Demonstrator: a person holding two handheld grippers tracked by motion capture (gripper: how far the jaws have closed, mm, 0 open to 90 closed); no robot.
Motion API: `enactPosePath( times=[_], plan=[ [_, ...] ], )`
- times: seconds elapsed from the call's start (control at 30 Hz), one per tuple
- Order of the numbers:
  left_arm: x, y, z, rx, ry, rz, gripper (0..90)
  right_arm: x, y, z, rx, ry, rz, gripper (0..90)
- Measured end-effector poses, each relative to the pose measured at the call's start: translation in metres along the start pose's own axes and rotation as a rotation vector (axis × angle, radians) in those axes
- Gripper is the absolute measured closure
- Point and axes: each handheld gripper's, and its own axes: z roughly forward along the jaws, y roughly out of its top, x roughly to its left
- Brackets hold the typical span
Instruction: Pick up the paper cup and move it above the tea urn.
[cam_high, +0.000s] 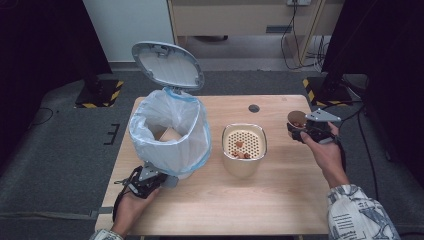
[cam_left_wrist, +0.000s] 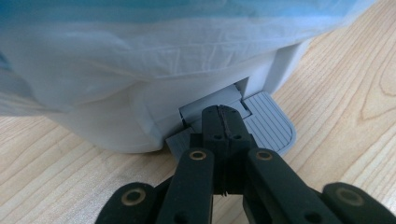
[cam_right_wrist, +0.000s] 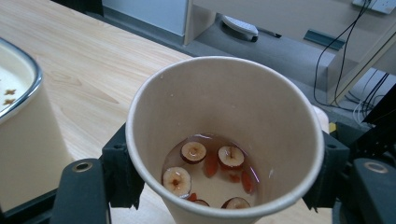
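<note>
High view: wooden table (cam_high: 280, 200) carries a white pedal bin (cam_high: 170, 135) lined with a blue-edged plastic bag, its lid (cam_high: 167, 64) standing up and open. Right of the bin, near the table's middle, sits a cream strainer container (cam_high: 244, 147) with a perforated top; a few brown bits lie on the holes. Left tool (cam_high: 159, 181) is at the foot of the bin, on the near side. Right tool (cam_high: 297, 126) is at the table's right edge, carrying a paper cup (cam_high: 296, 119), well apart from the strainer container.

Left gripper view: jaws pressed together, nothing between them, tips resting on the grey ribbed foot pedal (cam_left_wrist: 268, 126) at the bin's base. The bag hangs over the bin wall above.

Right gripper view: jaws pinch the paper cup on either side of its wall, just below the rim; the cup is upright. Inside it a shallow pale liquid with sliced red dates (cam_right_wrist: 194, 151) and small red goji berries (cam_right_wrist: 211, 164). The strainer container's metal-rimmed edge is at left, beside the cup but not touching it.
</note>
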Motion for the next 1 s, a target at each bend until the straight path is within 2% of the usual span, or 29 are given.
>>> enactPosePath(
  times=[0.23, 0.37, 1.0],
  plan=[
    [0.000, 0.000, 0.000, 0.000, 0.000, 0.004, 90.0, -0.006, 0.015, 0.006, 0.014, -0.010, -0.041, 30.3],
    [0.000, 0.000, 0.000, 0.001, -0.001, 0.004, 90.0, -0.007, 0.024, 0.008, 0.004, -0.009, -0.059, 30.5],
    [0.000, 0.000, 0.000, -0.001, 0.000, 0.001, 90.0, -0.003, 0.059, 0.017, -0.031, -0.016, -0.147, 30.7]
  ],
)
